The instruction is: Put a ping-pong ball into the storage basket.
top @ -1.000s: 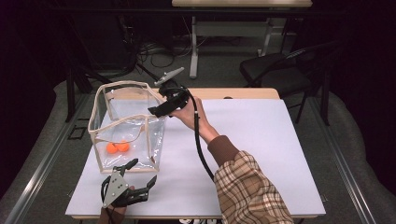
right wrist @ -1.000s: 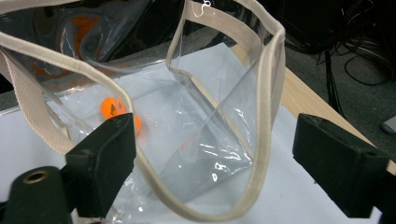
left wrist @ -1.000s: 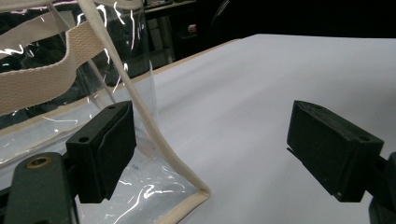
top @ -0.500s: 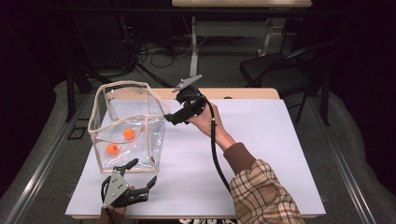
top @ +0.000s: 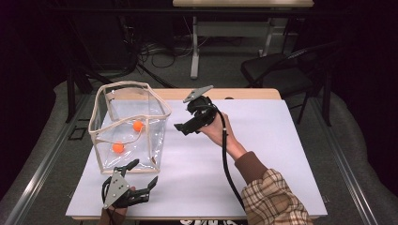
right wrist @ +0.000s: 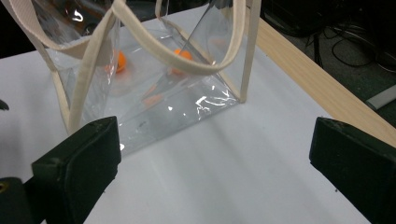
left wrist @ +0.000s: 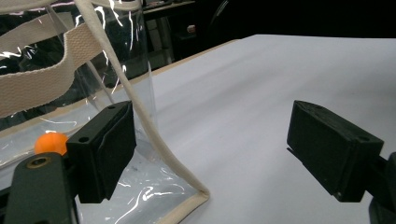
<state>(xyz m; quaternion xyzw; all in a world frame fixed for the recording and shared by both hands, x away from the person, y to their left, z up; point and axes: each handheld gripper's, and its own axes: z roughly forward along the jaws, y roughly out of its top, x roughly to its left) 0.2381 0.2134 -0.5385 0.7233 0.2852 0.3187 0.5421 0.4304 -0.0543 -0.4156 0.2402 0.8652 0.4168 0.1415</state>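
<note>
A clear plastic bag with beige trim (top: 162, 108) stands upright on the white table at the left. Two orange balls (top: 137, 125) (top: 118, 147) lie inside it. My right gripper (top: 181, 130) hangs just right of the bag and above the table, pointing at it. It is open, its jaws have just been opening, and nothing is between them. The right gripper view shows the bag wall (right wrist: 163, 102) and both balls (right wrist: 182, 55) (right wrist: 120, 60) ahead. My left gripper (top: 146, 170) is open at the bag's near corner, with the corner trim (left wrist: 144, 126) between its jaws but untouched.
The white tabletop (top: 263, 150) spreads bare to the right of the bag. A wooden strip (top: 244, 93) runs along its far edge. Beyond stand a black chair (top: 277, 70) and a white table leg (top: 194, 51), with cables on the floor.
My right gripper has moved right and down, away from over the bag's mouth. One orange ball has shifted toward the bag's far right side. The left gripper has stayed in place.
</note>
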